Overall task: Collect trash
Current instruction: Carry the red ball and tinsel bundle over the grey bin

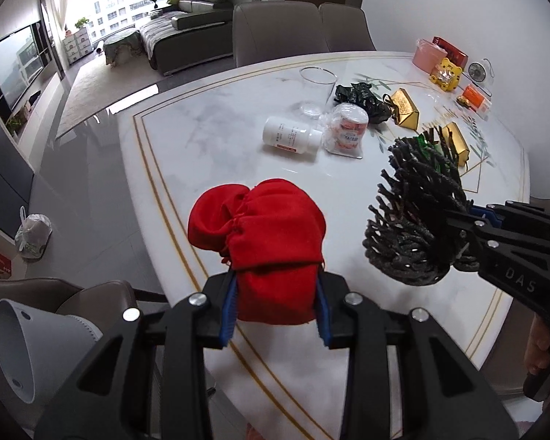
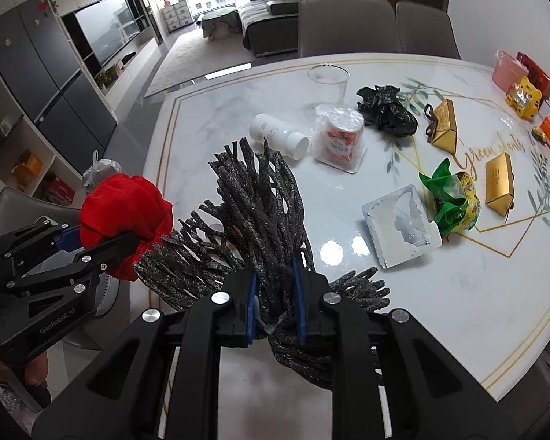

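My left gripper [image 1: 275, 304] is shut on a red cloth pouch [image 1: 264, 234], held above the near edge of the white marble table [image 1: 209, 161]. From the right wrist view the same red cloth pouch [image 2: 124, 216] shows at the left in the left gripper [image 2: 128, 242]. My right gripper [image 2: 276, 304] is shut on a bundle of dark glittery cords [image 2: 253, 212], also lifted off the table. In the left wrist view that bundle of dark cords [image 1: 417, 212] hangs at the right from the right gripper [image 1: 458, 234].
On the table lie a white bottle [image 2: 278, 137], a wrapped cup [image 2: 339, 135], a clear glass [image 2: 328, 80], a black bag [image 2: 386, 110], gold boxes [image 2: 498, 183], a green wrapper [image 2: 452, 198] and a white tray [image 2: 399, 223]. A grey bin [image 1: 33, 352] stands at lower left.
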The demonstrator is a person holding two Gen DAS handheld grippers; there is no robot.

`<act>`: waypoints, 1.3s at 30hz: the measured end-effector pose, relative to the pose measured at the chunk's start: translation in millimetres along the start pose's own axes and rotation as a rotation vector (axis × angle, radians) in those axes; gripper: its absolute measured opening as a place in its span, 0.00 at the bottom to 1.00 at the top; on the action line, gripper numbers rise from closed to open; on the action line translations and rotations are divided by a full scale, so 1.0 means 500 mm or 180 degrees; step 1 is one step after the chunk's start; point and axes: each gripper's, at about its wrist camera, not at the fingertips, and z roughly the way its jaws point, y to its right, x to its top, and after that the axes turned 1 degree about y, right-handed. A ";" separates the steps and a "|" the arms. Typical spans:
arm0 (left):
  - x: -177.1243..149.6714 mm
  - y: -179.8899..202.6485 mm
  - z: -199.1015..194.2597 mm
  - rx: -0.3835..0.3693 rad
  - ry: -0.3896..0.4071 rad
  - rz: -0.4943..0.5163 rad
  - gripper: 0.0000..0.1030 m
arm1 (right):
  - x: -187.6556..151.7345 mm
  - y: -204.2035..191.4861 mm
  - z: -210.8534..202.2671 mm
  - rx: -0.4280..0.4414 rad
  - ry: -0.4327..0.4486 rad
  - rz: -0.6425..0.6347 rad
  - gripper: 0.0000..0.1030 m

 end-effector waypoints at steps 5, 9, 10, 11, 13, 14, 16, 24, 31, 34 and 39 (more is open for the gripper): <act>-0.046 -0.030 -0.060 0.0167 0.0062 -0.0241 0.34 | -0.001 -0.054 -0.033 0.0153 0.0078 -0.0239 0.15; -0.086 -0.069 -0.107 0.0325 0.0117 -0.0468 0.34 | -0.005 -0.108 -0.053 0.0286 0.0128 -0.0426 0.15; -0.096 -0.080 -0.119 0.0364 0.0137 -0.0521 0.34 | -0.006 -0.122 -0.058 0.0320 0.0137 -0.0470 0.15; -0.106 -0.091 -0.131 0.0401 0.0155 -0.0573 0.34 | -0.007 -0.141 -0.062 0.0361 0.0146 -0.0527 0.15; -0.129 -0.120 -0.160 0.0478 0.0201 -0.0698 0.34 | -0.010 -0.174 -0.069 0.0417 0.0160 -0.0633 0.15; -0.138 -0.132 -0.171 0.0507 0.0217 -0.0744 0.34 | -0.012 -0.190 -0.072 0.0446 0.0166 -0.0683 0.15; -0.161 -0.166 -0.198 0.0575 0.0257 -0.0859 0.34 | -0.014 -0.233 -0.078 0.0509 0.0177 -0.0785 0.15; -0.240 -0.325 -0.309 0.0753 0.0431 -0.1085 0.34 | -0.029 -0.431 -0.103 0.0617 0.0284 -0.1050 0.15; -0.331 -0.483 -0.408 0.0930 0.0512 -0.1209 0.34 | -0.071 -0.663 -0.100 0.0859 0.0259 -0.1218 0.15; -0.372 -0.552 -0.443 0.1033 0.0513 -0.1281 0.34 | -0.085 -0.752 -0.095 0.0959 0.0267 -0.1311 0.15; -0.425 -0.650 -0.483 0.1208 0.0521 -0.1461 0.34 | -0.097 -0.872 -0.079 0.1107 0.0250 -0.1478 0.15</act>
